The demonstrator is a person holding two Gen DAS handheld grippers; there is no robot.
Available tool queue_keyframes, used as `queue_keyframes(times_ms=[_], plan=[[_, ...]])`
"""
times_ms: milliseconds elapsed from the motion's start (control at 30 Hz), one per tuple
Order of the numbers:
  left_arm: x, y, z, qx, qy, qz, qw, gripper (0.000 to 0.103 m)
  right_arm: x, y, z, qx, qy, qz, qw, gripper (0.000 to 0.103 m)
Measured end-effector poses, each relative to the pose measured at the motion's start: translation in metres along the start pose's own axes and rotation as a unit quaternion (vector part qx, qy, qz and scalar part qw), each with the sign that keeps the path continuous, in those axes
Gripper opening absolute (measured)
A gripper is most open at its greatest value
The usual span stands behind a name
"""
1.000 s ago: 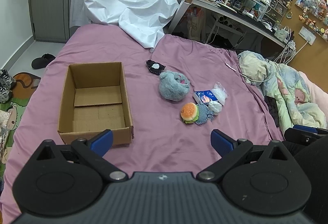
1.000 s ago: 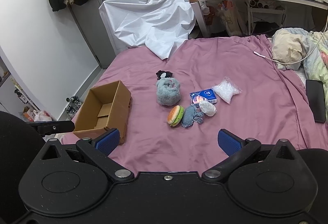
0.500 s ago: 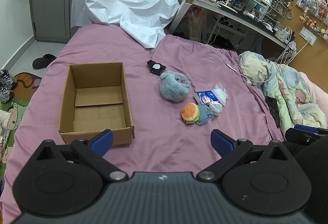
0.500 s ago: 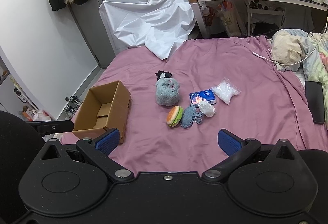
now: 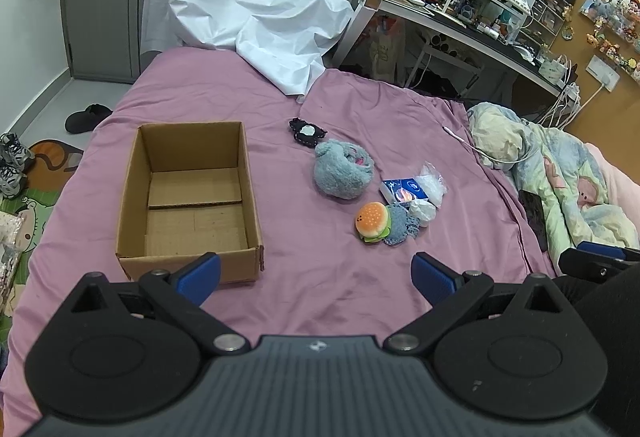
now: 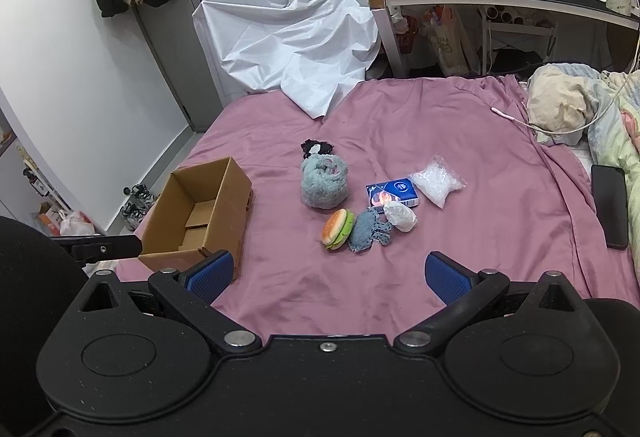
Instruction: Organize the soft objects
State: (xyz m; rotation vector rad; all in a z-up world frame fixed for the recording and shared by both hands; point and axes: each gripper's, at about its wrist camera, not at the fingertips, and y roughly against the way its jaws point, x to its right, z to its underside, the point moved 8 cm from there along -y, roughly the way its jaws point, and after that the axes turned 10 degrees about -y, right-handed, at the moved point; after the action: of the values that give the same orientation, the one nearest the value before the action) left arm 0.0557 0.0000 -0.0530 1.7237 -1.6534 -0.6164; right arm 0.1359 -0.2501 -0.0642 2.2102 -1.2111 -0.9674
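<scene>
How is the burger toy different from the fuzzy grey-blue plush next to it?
The burger toy is the smaller, with orange bun and green layers; the grey-blue plush is bulkier, shaggy, with pink showing at its top. The burger toy touches a blue knitted piece; the grey-blue plush sits apart. Both lie on the purple bedsheet, outside the cardboard box.

On the bed, an empty box sits left of a grey plush and burger toy, both beyond the wide-spread left gripper.

We look down from both wrists, well back, over the bed; both views share the cardboard box and the plush burger.
</scene>
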Motion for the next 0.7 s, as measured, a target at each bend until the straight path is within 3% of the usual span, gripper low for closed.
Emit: queue_keyframes(times_ms=[700], plan=[[-0.0054,-0.0048,-0.0072,0.002,-0.008,0.007,0.9999,0.101,0.0026,-0.0044,-0.0033,0.002,0.004,0.007,1.0,0.103]])
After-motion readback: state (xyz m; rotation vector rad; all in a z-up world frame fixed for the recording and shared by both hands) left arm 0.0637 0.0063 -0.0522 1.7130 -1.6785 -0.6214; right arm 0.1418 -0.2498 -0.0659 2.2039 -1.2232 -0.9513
